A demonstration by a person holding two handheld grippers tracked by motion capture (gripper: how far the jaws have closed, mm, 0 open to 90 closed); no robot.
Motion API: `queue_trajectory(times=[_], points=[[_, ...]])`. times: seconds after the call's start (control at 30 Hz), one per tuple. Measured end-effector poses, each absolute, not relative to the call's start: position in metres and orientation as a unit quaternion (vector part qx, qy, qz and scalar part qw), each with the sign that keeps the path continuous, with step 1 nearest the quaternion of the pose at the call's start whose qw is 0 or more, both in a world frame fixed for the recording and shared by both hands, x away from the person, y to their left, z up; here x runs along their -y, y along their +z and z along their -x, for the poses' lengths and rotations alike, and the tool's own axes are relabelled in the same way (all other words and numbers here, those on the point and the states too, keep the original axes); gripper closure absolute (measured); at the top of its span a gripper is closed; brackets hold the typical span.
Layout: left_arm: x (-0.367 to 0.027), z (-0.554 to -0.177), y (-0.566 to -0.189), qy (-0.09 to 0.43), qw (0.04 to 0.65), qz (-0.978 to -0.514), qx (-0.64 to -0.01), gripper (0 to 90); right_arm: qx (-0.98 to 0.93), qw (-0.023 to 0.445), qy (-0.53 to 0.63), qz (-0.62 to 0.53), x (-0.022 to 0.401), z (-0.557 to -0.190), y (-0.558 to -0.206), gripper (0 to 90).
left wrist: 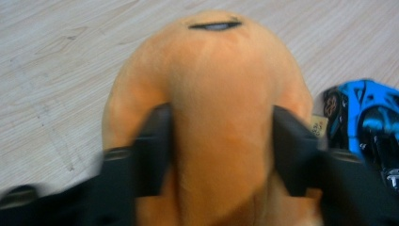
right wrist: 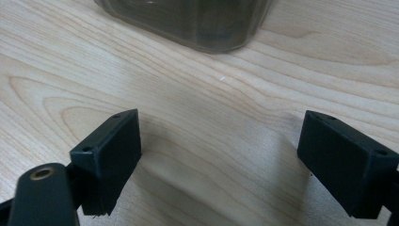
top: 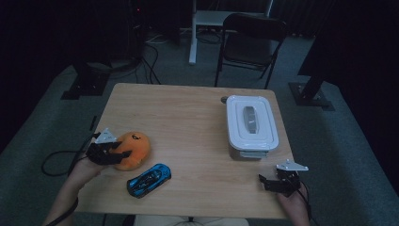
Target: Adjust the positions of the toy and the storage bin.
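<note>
We have the orange plush toy sitting right between the two pads of our left gripper, on the near left part of the wooden table. In the left gripper view the black fingers flank the toy's body, one on each side, and both pads look sunk into the fur, so we read it as a soft pinch across the narrow middle; motion blur keeps us from judging how firm it is. The toy's long axis runs straight ahead of the fingers, away from the hand, with its dark stitched mark at the far end, so the jaws cross it at a right angle, low on the body. That is the relation the next move depends on: a grip this close to the near end leaves most of the bulk beyond the fingertips, and we expect it to sag forward when lifted. The blue toy car lies just beside the toy, off the right-hand finger, near enough to be nudged. Our right gripper rests well apart at the near right edge, its fingers spread wide over bare wood, with the lidded white container just ahead of them. The left hand is plainly the nearer one.
</note>
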State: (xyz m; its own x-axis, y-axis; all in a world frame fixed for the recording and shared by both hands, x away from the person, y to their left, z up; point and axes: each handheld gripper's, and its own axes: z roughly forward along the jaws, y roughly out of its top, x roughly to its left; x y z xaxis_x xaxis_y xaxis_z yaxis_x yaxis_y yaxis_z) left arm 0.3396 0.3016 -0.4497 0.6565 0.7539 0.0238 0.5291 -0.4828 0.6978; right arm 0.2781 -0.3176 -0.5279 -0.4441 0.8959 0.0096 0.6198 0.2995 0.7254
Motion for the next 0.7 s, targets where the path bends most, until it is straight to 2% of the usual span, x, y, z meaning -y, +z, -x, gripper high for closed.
queue_trajectory(times=[0.07,0.17,0.3,0.37,0.5,0.53,0.63,0.7], points=[[-0.305,-0.339,-0.444,0.161,0.356,-0.833,-0.392,26.5,-0.78,0.204,0.338,-0.486,0.318,-0.278,-0.528,13.5],[-0.308,-0.339,-0.437,0.162,0.361,-0.819,-0.415,19.6,-0.78,0.203,0.337,-0.486,0.318,-0.278,-0.528,13.4],[-0.309,-0.339,-0.429,0.162,0.375,-0.806,-0.429,16.7,-0.78,0.203,0.336,-0.487,0.318,-0.278,-0.528,12.9],[-0.307,-0.339,-0.424,0.161,0.377,-0.804,-0.431,9.5,-0.778,0.206,0.336,-0.49,0.318,-0.279,-0.528,12.9],[-0.3,-0.341,-0.417,0.167,0.386,-0.799,-0.43,8.4,-0.777,0.205,0.336,-0.492,0.318,-0.28,-0.528,12.9],[-0.298,-0.342,-0.415,0.163,0.391,-0.797,-0.431,1.0,-0.778,0.204,0.336,-0.49,0.319,-0.28,-0.528,12.9],[-0.288,-0.344,-0.411,0.154,0.399,-0.795,-0.43,0.4,-0.776,0.203,0.336,-0.493,0.322,-0.281,-0.527,13.1],[-0.279,-0.346,-0.409,0.166,0.398,-0.796,-0.425,0.5,-0.772,0.206,0.332,-0.502,0.325,-0.281,-0.526,13.3]])
